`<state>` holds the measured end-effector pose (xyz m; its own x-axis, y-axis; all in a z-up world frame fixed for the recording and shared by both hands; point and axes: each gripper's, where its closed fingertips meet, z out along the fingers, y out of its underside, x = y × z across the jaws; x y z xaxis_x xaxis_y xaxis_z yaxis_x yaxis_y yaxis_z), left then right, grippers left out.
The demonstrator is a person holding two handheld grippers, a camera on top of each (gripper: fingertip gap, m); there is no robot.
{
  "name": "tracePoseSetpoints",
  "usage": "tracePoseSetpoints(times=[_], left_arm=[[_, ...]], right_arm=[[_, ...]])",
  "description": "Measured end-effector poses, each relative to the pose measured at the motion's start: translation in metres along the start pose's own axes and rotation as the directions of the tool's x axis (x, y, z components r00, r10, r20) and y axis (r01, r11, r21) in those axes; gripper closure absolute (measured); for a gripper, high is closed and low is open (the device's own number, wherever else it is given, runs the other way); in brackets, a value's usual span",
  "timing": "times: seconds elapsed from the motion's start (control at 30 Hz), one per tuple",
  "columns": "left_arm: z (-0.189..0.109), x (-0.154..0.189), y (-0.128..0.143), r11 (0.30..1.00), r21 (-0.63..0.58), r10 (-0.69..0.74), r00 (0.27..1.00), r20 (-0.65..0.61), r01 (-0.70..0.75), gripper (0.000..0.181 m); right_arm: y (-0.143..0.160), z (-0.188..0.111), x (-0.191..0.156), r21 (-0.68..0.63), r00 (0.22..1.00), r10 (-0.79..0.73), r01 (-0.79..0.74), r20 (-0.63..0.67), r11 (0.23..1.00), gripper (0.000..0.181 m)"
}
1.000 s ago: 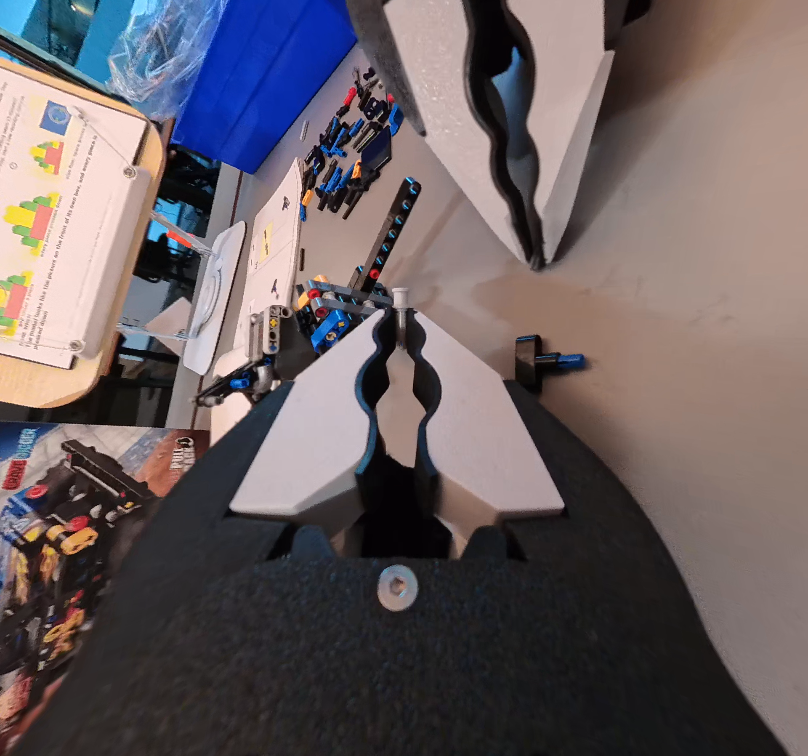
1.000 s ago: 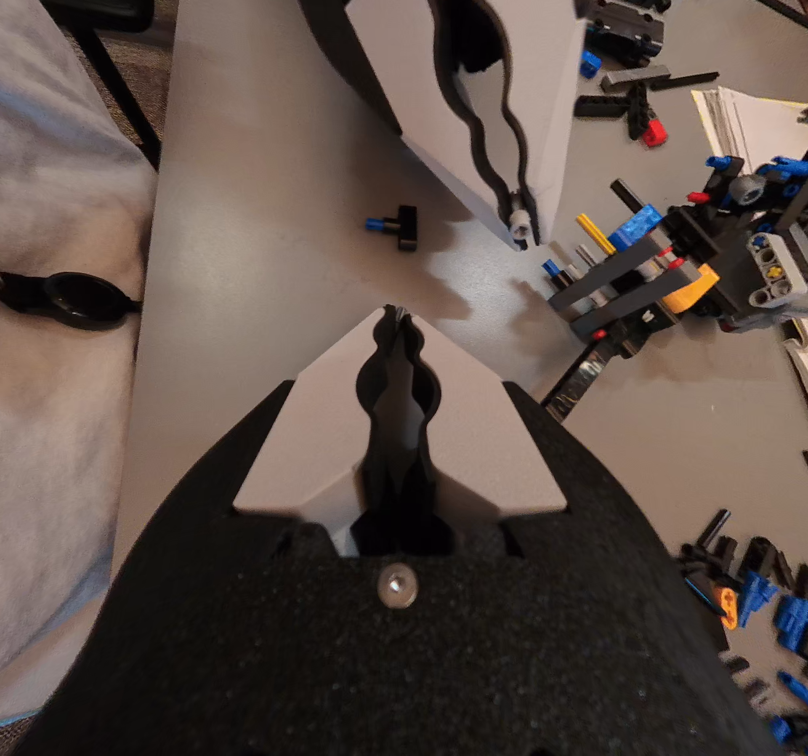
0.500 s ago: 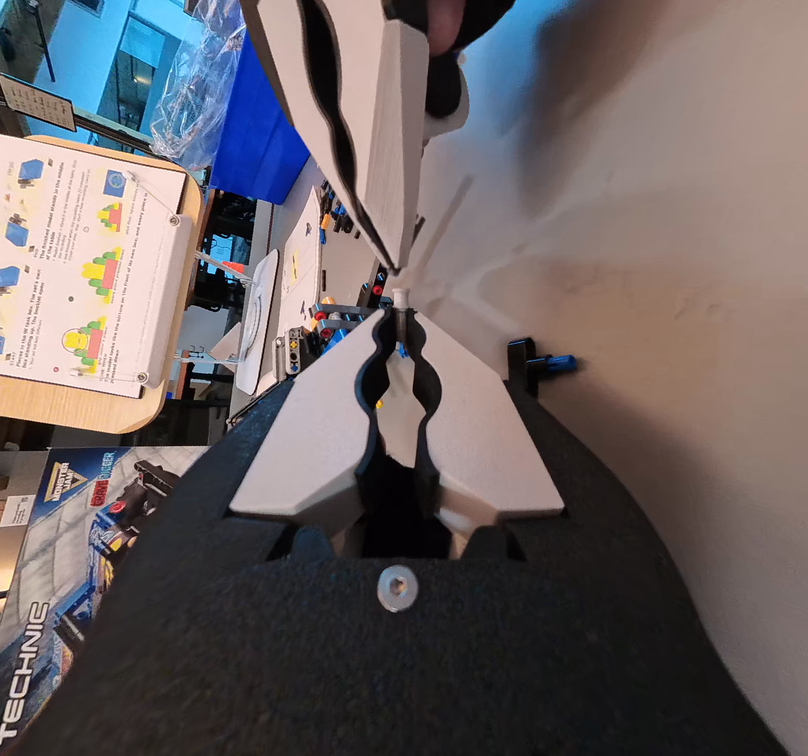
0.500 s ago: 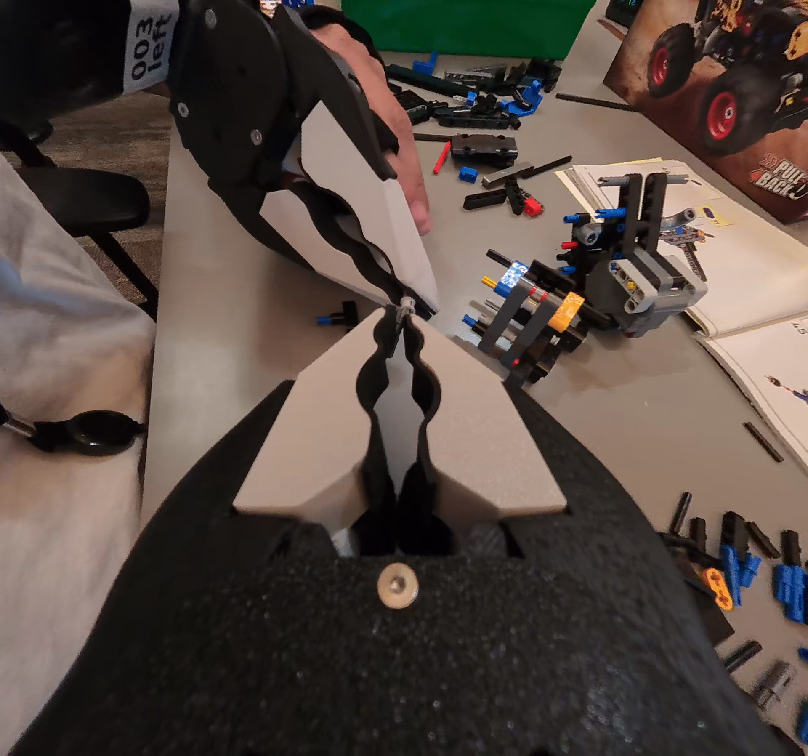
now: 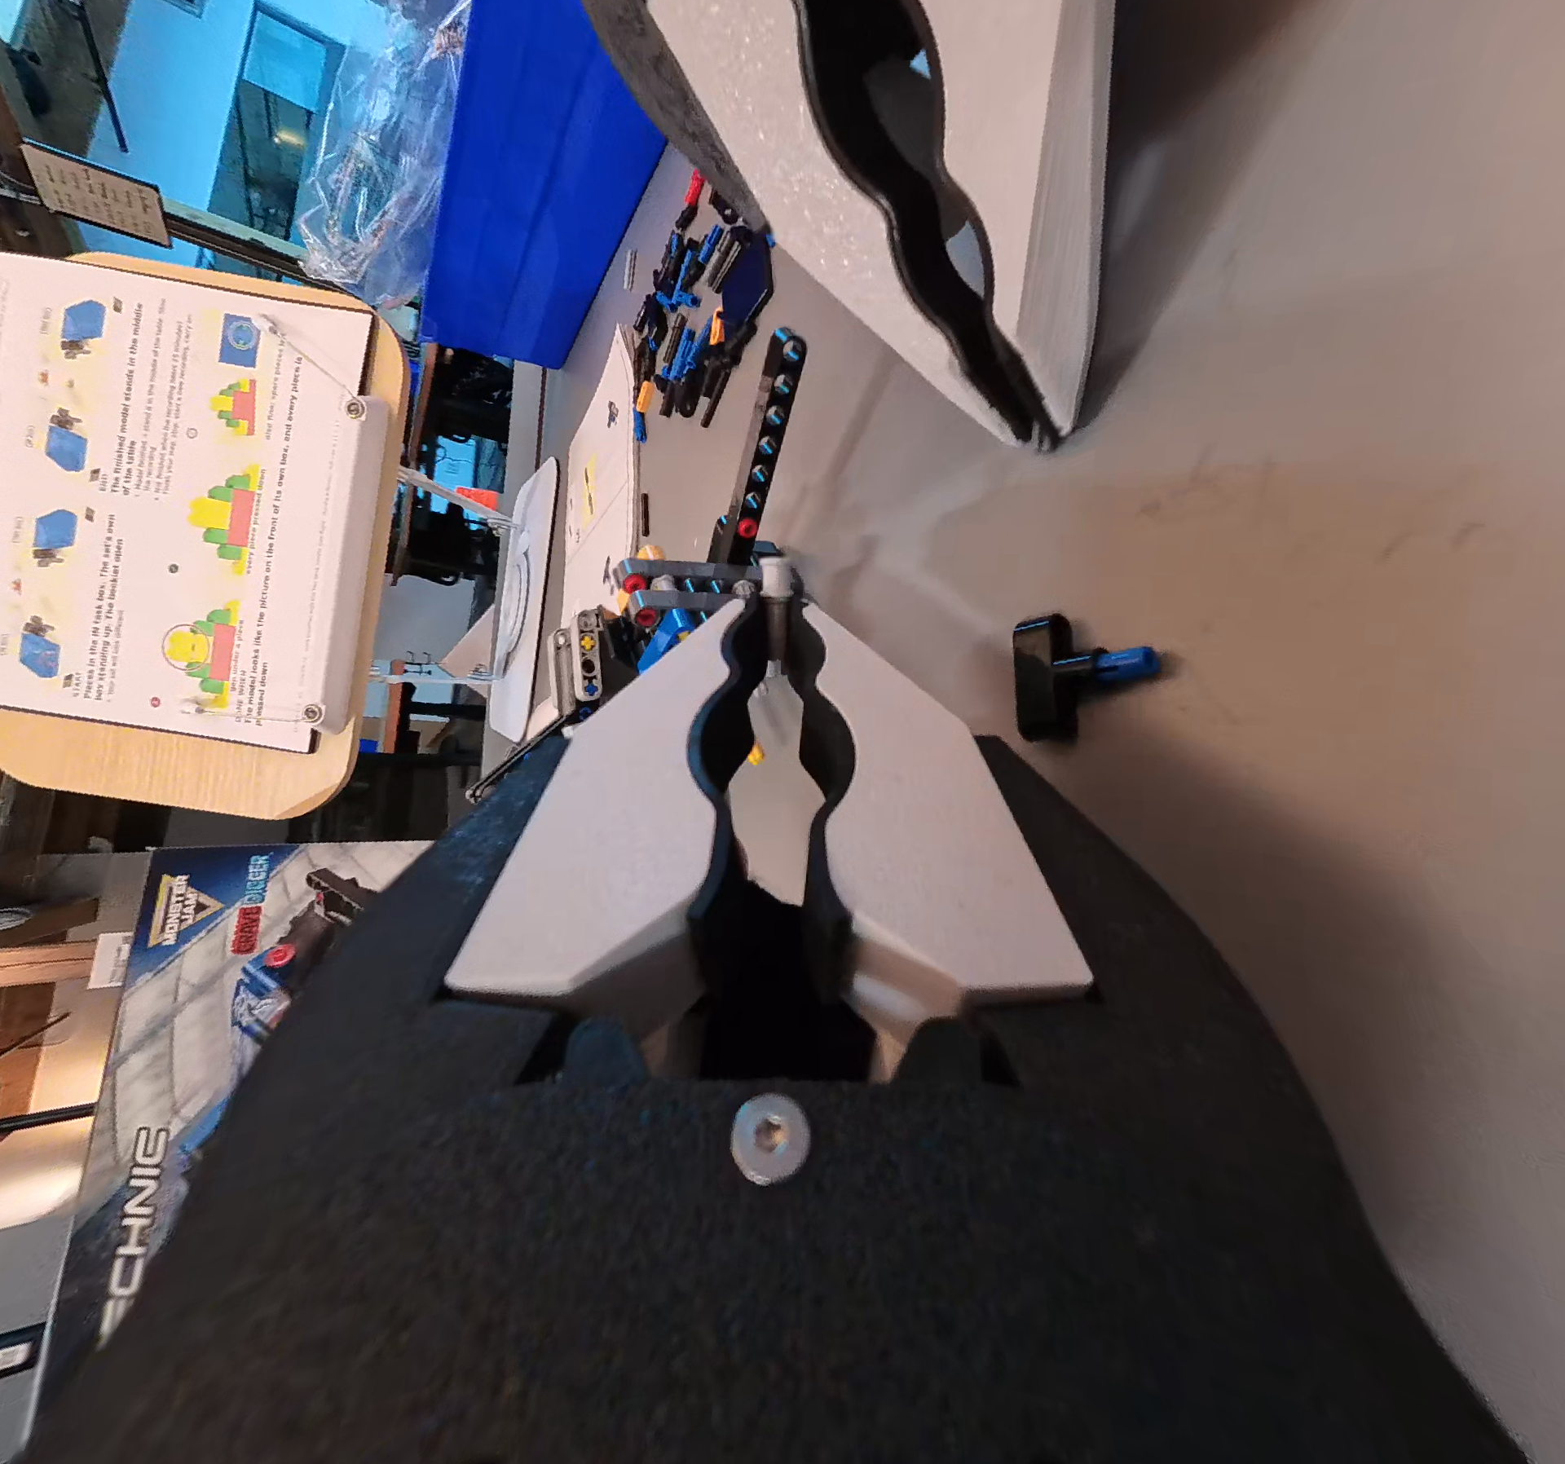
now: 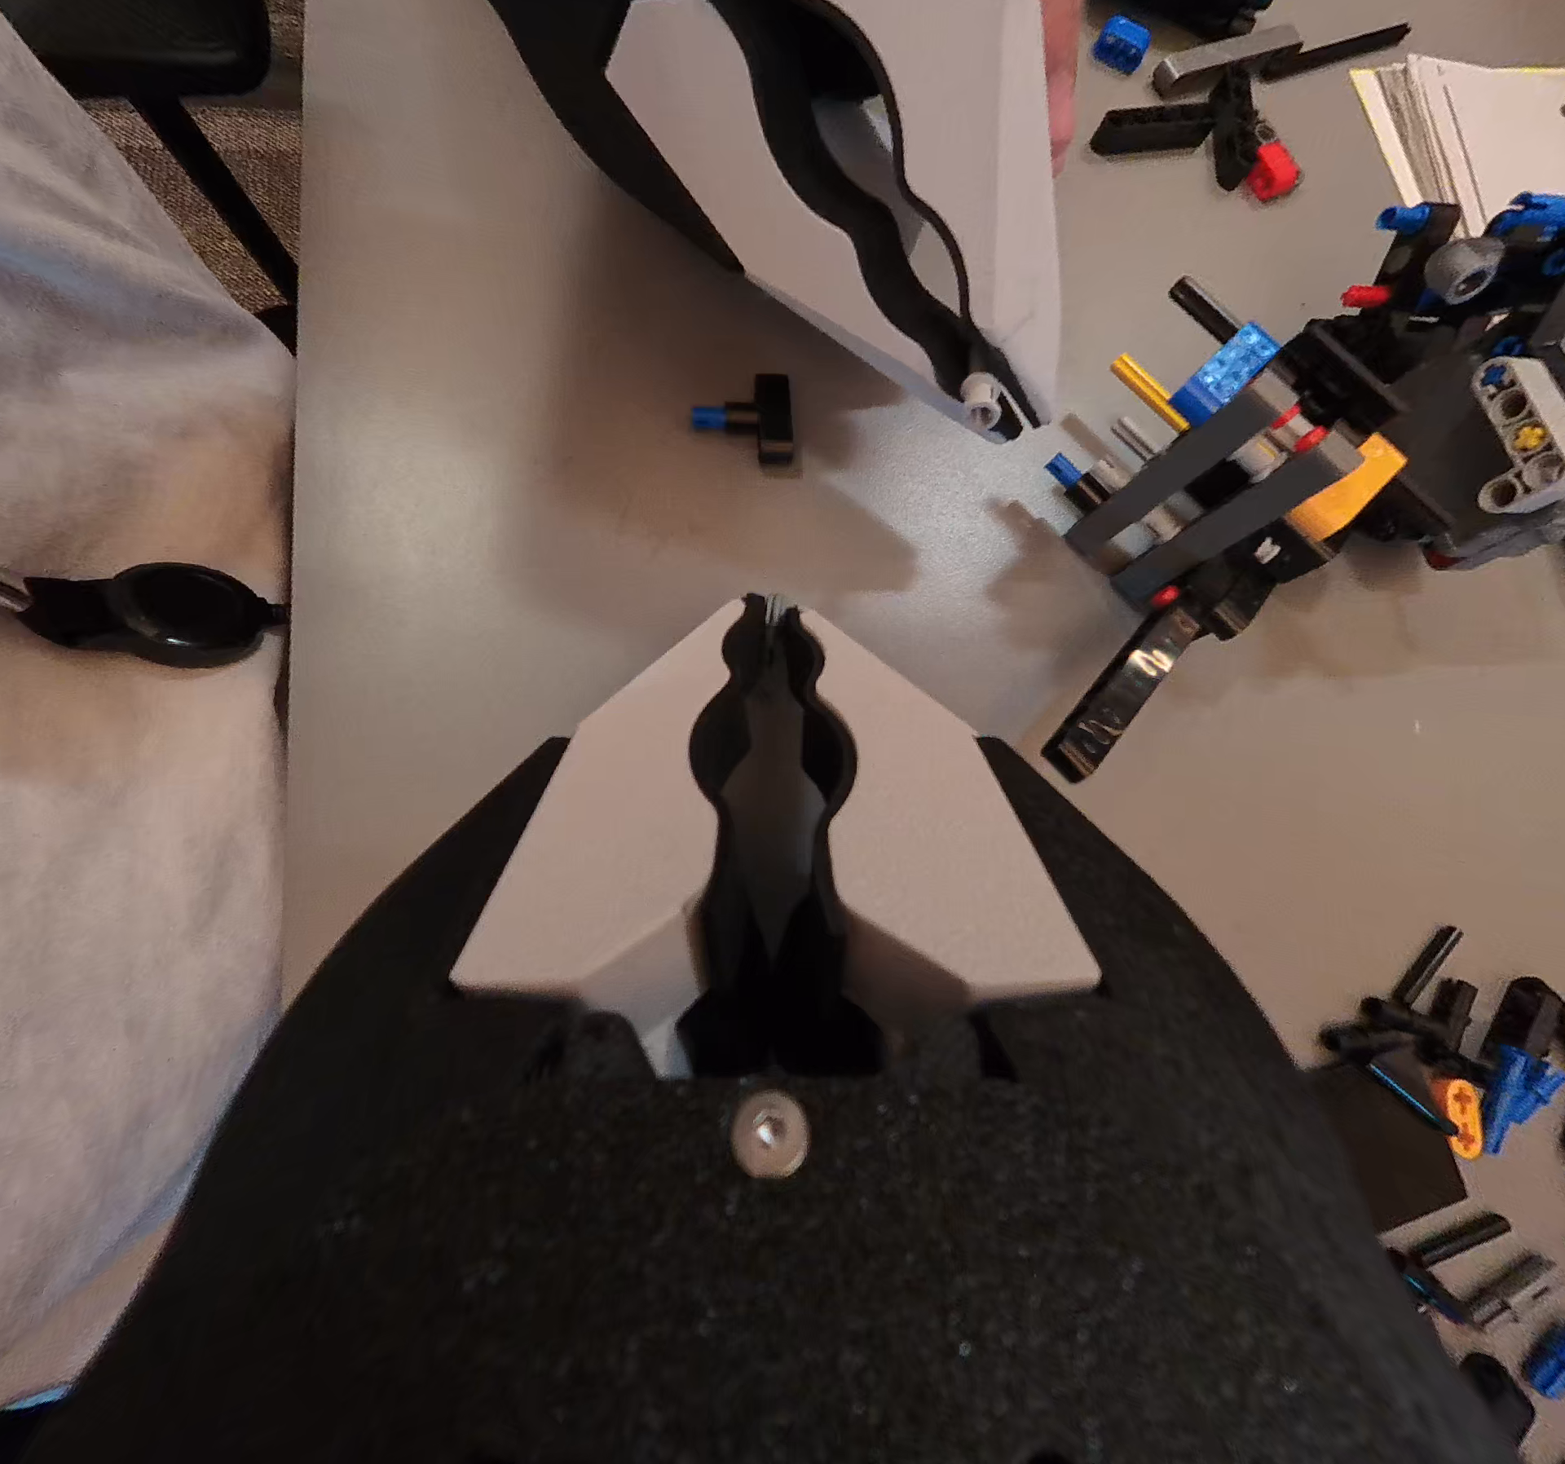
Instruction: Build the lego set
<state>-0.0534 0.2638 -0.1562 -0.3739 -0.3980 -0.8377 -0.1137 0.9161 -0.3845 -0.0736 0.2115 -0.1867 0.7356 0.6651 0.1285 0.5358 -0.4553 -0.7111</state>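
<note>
Currently listed: left gripper (image 5: 775, 619), clenched on a small grey pin (image 5: 774, 581) whose pale end sticks out past the tips. Right gripper (image 6: 769, 609), jaws pressed together with only a thin sliver of something at the tips, too small to identify. Change noted: half a second ago the two grippers met tip to tip at the pin; now they stand well apart again, much as a second ago, with the pin remaining on the left side. Judgement: a hand-over or regrip was tried and the pin remains to be fitted. Partly built model (image 6: 1253, 483), grey beams with orange, blue and yellow parts, sits on the grey table (image 6: 508, 492) near the left gripper's tip. Black connector with blue pin (image 6: 754, 420) lies alone between the grippers. Surroundings: loose black and blue pieces (image 6: 1457, 1059), instruction booklet (image 6: 1473, 111), set box (image 5: 169, 1000), blue bin (image 5: 542, 153). Obstruction: the model's protruding axles crowd the insertion side.
</note>
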Motion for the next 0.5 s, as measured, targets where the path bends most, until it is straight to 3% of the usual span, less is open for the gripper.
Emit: tracePoseSetpoints(times=[0.23, 0.5], left_arm=[[-0.001, -0.001, 0.0, 1.0, -0.001, 0.001, 1.0, 0.002, -0.001, 0.179], [-0.001, 0.003, -0.004, 1.0, 0.01, 0.012, 1.0, -0.006, -0.012, 0.179]], right_arm=[[0.001, -0.012, 0.0, 0.062, 0.997, 0.041, -0.037, -0.067, 0.997, 0.172], [0.005, -0.006, 0.002, 0.037, 0.997, 0.001, 0.002, -0.082, 0.999, 0.174]])
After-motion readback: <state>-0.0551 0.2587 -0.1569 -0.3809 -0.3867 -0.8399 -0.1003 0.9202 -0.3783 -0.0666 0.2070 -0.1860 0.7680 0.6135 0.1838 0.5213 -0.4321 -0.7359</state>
